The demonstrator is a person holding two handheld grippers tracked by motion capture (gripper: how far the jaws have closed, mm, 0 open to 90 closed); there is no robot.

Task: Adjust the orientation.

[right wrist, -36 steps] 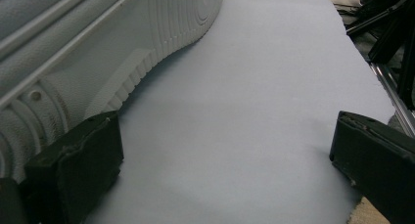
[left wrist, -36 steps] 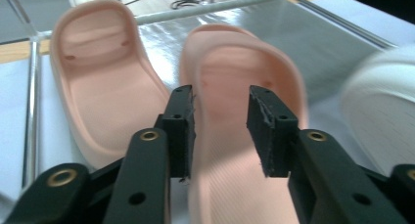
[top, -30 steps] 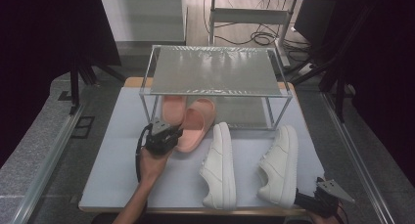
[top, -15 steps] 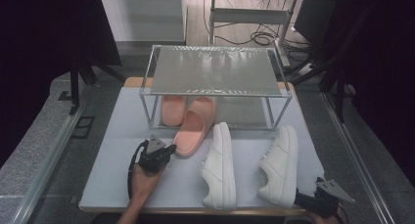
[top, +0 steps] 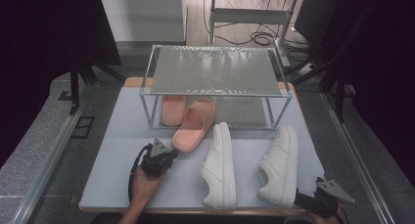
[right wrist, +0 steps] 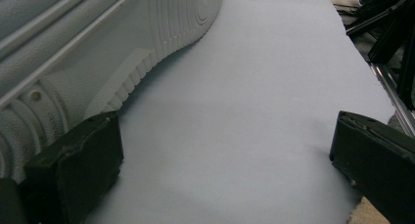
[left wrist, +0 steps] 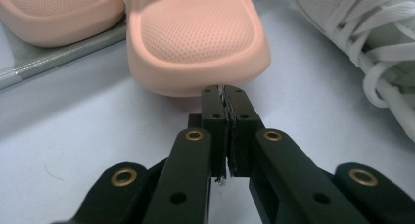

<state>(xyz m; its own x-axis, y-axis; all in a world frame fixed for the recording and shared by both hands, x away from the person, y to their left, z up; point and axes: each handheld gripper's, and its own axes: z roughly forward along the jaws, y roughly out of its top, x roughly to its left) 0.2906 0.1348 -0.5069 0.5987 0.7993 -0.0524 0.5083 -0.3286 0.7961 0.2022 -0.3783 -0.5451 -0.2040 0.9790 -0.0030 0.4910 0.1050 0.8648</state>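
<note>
- Salmon-pink foam slide sandal [top: 193, 126], centre-left of the high view: thick one-piece moulding, dimpled footbed, rounded blunt end, broad strap; heel end out on the pale blue tabletop [top: 112, 150], toe end under the front edge of the rack.
- Matching second pink slide [top: 172, 110] just beside it, fully under the wire-mesh metal shoe rack [top: 215, 70], on the lower shelf.
- Left gripper [top: 170, 155], lower left of centre: jaws clenched together, having just closed, nothing between them; tips at the rim of the sandal's near end in the left gripper view, actual contact not discernible.
- Right gripper [top: 299, 198], bottom right corner: jaws spread wide, empty; one jaw right beside the ribbed sole of the right-hand white lace-up sneaker [top: 280, 164].
- Left-hand white lace-up sneaker [top: 219, 164] close on the sandal's right, laces near its side.
- Open tabletop left of the sandal and in front of the left gripper as far as the near table edge.
- Bare strip between the right-hand sneaker and the right table edge.
</note>
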